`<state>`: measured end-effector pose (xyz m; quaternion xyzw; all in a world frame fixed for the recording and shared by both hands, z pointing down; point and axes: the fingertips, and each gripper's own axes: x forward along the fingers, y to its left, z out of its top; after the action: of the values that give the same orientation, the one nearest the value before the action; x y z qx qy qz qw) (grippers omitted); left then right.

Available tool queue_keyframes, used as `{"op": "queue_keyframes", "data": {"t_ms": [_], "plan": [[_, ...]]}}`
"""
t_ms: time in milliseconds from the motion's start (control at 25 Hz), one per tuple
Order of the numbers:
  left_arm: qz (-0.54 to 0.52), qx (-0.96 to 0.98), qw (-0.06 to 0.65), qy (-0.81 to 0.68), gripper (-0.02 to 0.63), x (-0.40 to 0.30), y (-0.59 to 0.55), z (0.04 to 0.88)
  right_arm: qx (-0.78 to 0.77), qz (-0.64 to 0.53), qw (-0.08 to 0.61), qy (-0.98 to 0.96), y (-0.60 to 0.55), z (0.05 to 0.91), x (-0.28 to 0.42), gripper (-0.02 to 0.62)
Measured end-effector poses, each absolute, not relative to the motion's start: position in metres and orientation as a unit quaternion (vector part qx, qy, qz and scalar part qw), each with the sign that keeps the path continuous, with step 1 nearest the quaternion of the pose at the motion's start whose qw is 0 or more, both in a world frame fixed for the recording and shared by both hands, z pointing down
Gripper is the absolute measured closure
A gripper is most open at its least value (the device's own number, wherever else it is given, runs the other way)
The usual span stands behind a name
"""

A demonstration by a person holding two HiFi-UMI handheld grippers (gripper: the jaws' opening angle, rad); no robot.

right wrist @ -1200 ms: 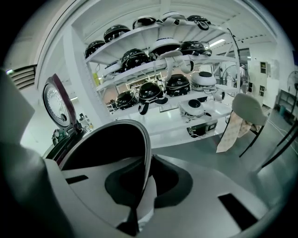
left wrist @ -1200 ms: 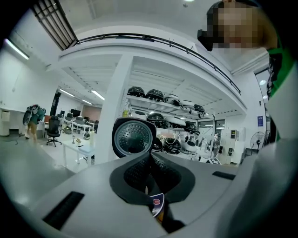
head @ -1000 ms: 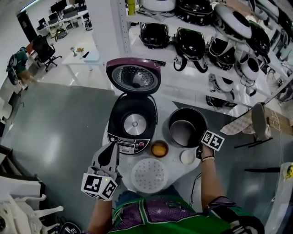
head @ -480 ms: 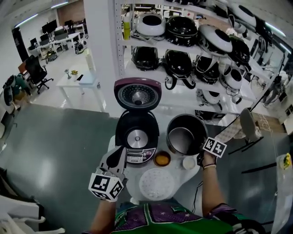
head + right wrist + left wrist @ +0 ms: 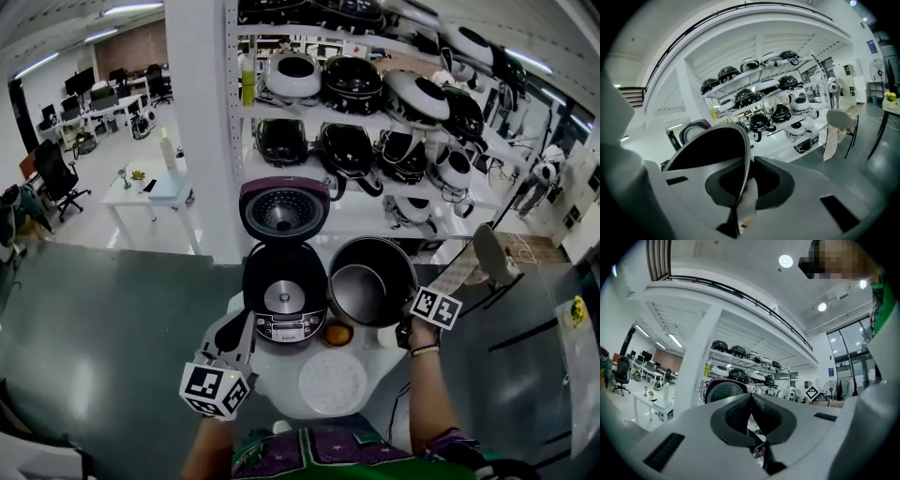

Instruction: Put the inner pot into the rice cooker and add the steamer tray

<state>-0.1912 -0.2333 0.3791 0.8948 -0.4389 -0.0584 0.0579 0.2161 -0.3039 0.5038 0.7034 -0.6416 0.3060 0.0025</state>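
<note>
The left gripper [image 5: 233, 330] hangs at the bench's [image 5: 278, 364] left edge with its jaws clenched together on nothing, the ribbed pads meeting in the left gripper view [image 5: 751, 404], where they point level toward the raised lid. Just to its right the rice cooker [image 5: 284, 298] stands open on the round white bench, its lid [image 5: 284, 208] tipped up at the back and the cavity bare down to the heating plate. In front of the cooker the white steamer tray [image 5: 331, 382] lies flat near the bench's front edge. A small orange bowl [image 5: 337, 334] sits between the tray and the cooker's right front corner. Further right the dark inner pot [image 5: 372, 281] is outside the cooker, just beside its right side, tilted so its mouth faces up and toward the camera. The right gripper [image 5: 409, 323] grasps it by the right side of the rim; the right gripper view shows the thin rim pinched between the jaws [image 5: 749, 177] and the pot's dark inside [image 5: 712, 145] spreading to the left. Shelves [image 5: 375, 94] of other cookers fill the background.
</note>
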Motion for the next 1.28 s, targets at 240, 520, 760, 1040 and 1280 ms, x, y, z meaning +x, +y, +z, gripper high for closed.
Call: {"op": "queue_keyframes", "data": {"t_ms": [240, 520, 760, 1040, 1280], "plan": [[-0.071, 0.885, 0.06, -0.457, 0.584, -0.224, -0.244, 0.381, 0.69, 0.296, -0.001, -0.66, -0.313, 0.483, 0.182, 0.561], [-0.07, 0.869, 0.06, -0.486, 0.584, -0.245, -0.258, 0.378, 0.666, 0.293, 0.003, -0.686, -0.353, 0.471, 0.153, 0.561], [-0.067, 0.854, 0.06, -0.512, 0.584, -0.261, -0.272, 0.375, 0.642, 0.302, 0.008, -0.704, -0.391, 0.476, 0.122, 0.561], [-0.058, 0.84, 0.068, -0.535, 0.584, -0.274, -0.283, 0.389, 0.615, 0.323, 0.015, -0.719, -0.429, 0.495, 0.084, 0.56], [-0.053, 0.827, 0.075, -0.554, 0.584, -0.286, -0.286, 0.395, 0.594, 0.336, 0.035, -0.73, -0.451, 0.514, 0.055, 0.558]]}}
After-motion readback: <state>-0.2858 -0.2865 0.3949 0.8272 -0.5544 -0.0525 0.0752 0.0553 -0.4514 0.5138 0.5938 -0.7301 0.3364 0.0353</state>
